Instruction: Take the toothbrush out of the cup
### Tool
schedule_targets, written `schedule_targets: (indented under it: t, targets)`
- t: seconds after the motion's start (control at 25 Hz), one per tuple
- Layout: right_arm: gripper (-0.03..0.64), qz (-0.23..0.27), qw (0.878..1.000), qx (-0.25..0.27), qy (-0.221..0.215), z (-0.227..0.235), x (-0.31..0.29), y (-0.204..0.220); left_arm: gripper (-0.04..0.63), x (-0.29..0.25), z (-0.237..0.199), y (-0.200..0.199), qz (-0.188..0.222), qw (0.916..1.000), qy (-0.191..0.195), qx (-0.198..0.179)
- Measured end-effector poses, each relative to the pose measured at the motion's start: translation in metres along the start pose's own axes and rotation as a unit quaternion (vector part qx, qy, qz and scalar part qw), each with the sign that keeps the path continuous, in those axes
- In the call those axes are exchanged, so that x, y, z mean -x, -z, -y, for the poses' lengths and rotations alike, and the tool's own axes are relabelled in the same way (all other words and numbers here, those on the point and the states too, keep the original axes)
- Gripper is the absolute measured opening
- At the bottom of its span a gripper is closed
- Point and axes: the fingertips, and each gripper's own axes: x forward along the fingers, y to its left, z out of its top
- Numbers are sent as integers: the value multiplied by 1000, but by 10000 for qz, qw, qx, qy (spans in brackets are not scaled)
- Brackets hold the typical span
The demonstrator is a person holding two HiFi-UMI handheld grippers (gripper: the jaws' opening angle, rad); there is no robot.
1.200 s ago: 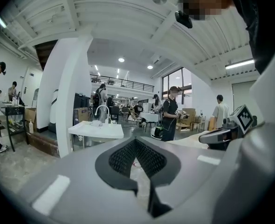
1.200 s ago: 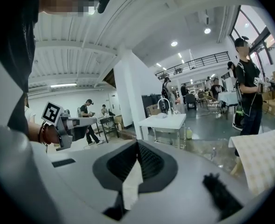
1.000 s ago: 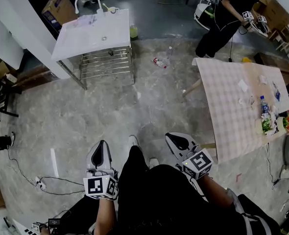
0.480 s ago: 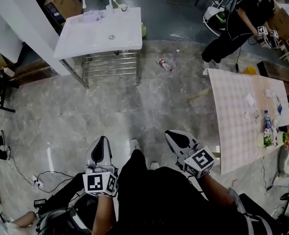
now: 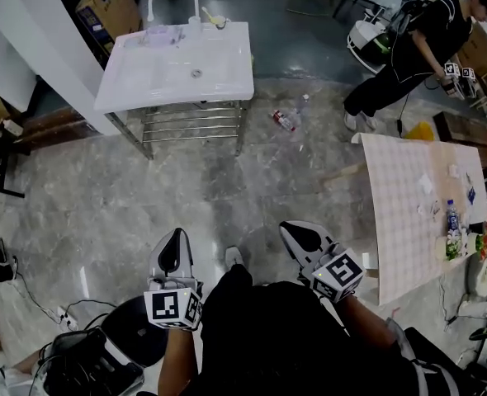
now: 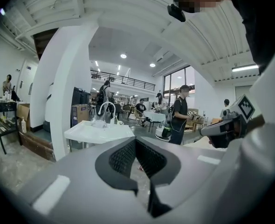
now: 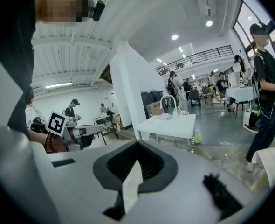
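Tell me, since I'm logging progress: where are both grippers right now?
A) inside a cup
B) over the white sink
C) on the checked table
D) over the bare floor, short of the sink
D: in the head view the left gripper and right gripper are over the grey floor, with the white sink farther ahead.

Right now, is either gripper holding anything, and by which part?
Nothing is held. The left gripper and the right gripper both have jaws shut together, empty.
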Motion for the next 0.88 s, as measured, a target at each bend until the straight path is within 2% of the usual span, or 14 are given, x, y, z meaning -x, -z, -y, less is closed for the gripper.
schedule_targets:
  t: [0.16, 0.36, 0.48, 0.64, 0.88]
  targets:
    - [12, 62, 9999, 115, 71, 0, -16, -12, 6, -16, -12, -6, 21, 9999, 137, -23]
    - [12, 189, 9992, -356, -31, -5, -25, -25, 6, -29, -19, -10, -9, 9996, 293, -12]
    - [12, 263, 9994, -217, 30, -5, -32, -32, 6, -33, -24, -9, -39, 9993, 365, -25]
    - [12, 300, 9987, -403, -29, -3, -33, -33, 6, -37, -26, -12, 25, 9994, 340, -42]
    - [12, 330, 9987, -336, -190, 10, -43, -36, 6, -48, -25, -17, 51, 9997, 217, -111]
